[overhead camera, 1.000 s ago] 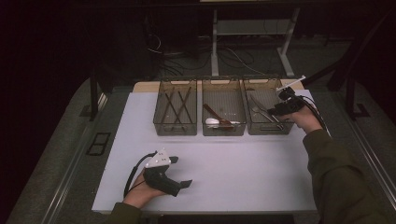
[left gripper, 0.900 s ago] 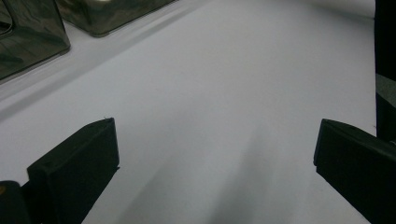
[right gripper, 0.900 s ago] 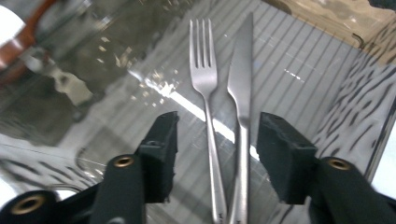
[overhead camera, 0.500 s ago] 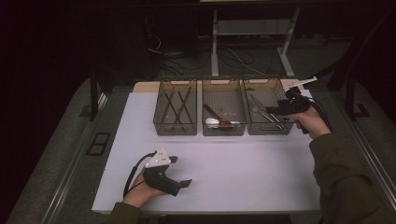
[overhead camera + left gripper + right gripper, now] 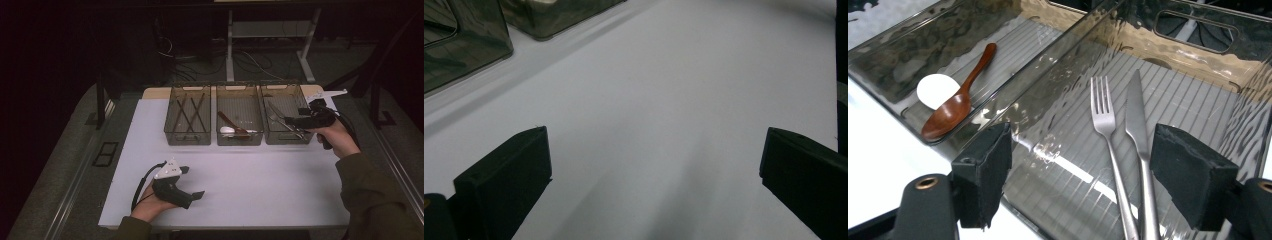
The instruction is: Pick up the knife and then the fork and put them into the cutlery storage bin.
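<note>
Three clear bins stand in a row at the table's far side. The right bin (image 5: 280, 137) holds a metal fork (image 5: 1105, 125) and knife (image 5: 1137, 115) side by side on its ribbed floor. My right gripper (image 5: 292, 120) hovers over that bin, pointing left. Its jaws have just been opening and now stand open (image 5: 1088, 170), with the fork and knife lying below the gap, untouched by the pads. My left gripper (image 5: 192, 182) rests on the white table (image 5: 260, 185) near the front edge, open (image 5: 654, 180), with only bare table between its fingers.
The middle bin (image 5: 239, 137) holds a brown wooden spoon (image 5: 955, 102) and a white spoon (image 5: 935, 90). The left bin (image 5: 187, 135) holds dark chopsticks (image 5: 192, 112). Dark floor, cables and table legs lie beyond the bins.
My right hand has drawn back to the right over the right bin, and its jaws stand wider. The left hand and gripper have stayed where they were.
</note>
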